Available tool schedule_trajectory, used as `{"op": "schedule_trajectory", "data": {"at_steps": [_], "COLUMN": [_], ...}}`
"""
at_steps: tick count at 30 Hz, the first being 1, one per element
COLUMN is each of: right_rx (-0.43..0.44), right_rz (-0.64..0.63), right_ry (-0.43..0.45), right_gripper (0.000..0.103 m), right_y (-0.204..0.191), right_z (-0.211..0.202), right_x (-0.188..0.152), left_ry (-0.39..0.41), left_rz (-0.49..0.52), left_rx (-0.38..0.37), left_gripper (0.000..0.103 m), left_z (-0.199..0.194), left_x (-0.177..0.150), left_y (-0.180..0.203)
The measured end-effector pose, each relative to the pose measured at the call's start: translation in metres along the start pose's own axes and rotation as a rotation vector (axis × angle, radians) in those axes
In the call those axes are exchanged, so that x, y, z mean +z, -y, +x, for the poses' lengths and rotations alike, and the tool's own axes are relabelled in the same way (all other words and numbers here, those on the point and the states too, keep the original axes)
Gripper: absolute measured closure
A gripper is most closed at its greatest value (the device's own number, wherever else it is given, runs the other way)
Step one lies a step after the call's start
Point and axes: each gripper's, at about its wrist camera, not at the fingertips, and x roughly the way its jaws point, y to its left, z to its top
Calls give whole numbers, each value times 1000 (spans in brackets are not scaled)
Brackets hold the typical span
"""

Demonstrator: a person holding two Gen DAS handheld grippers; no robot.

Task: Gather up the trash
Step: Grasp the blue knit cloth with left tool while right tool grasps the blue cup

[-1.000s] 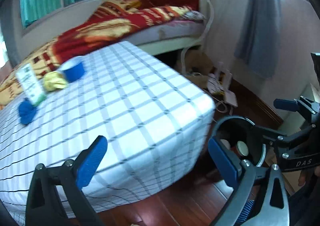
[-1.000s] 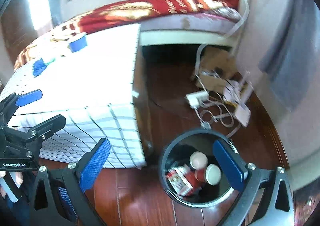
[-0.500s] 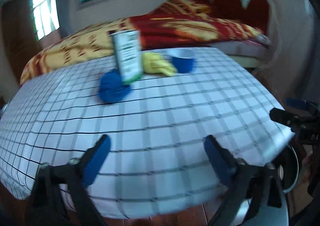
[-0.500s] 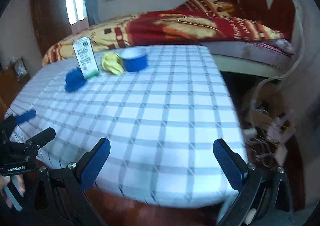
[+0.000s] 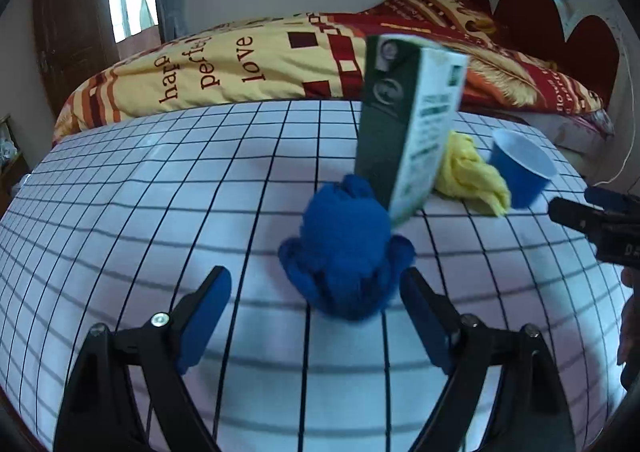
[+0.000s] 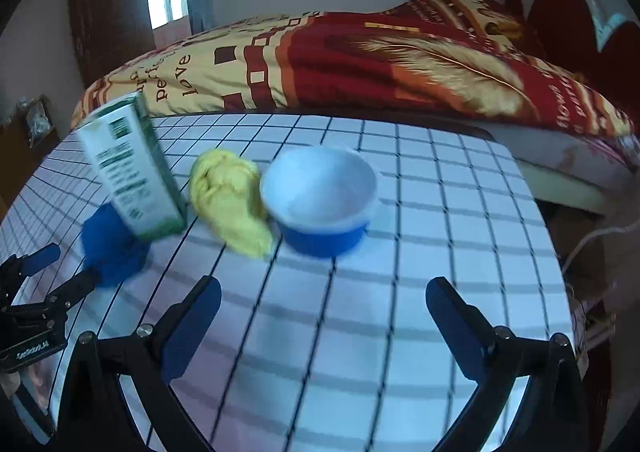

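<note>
So right now I've got both tools over the checked white tablecloth (image 5: 120, 211) and nothing picked up. My left gripper (image 5: 316, 316) is spread wide with nothing pinched, though its jaws have just closed in a bit. The crumpled dark blue wad of paper or cloth (image 5: 346, 252) sits just ahead of it, edging into the gap between the blue pads but not gripped. My right gripper (image 6: 322, 316) is also wide open and empty, with the blue paper cup with a white inside (image 6: 320, 199) straight ahead of it, a little apart.

Four bits of trash are still on the table as far as I can see. Beyond the blue wad stands the tall green-and-white carton (image 5: 408, 127), leaning a bit. The crumpled yellow wad (image 6: 230, 195) lies ahead-left of my right tool, touching or almost touching the cup.

No bin in either view right now. My read: collection is far from finished, next grabs are wad left, cup right.
</note>
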Motion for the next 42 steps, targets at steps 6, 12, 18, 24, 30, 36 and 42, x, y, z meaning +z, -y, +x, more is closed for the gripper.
{"op": "schedule_trajectory", "data": {"at_steps": [6,12,18,24,30,36,42], "right_rx": [-18,16,8,-21,-58,-113,-166], "right_rz": [24,22,-9,-11,26,94,171], "right_ry": [-8,-19,20,57,97,116,150], "right_gripper": [0,25,26,26,26,26,26], "right_y": [4,8,8,22,47,78,114], "right_z": [35,45,12,-47,-123,-192,-248], "right_x": [25,34,17,-21,-70,-122,-169], "left_ry": [-4,-60,-28,7,48,63,82], "left_rz": [12,-7,-16,-7,45,128,231], "left_rx": [-19,-63,-96,-123,-167,-259,-332], "left_gripper": [16,59,66,67,67,67,67], "left_z": [12,28,2,-41,-85,-121,-153], "left_x": [10,19,4,-17,-32,-50,-67], "left_y": [6,3,-4,3,36,87,144]}}
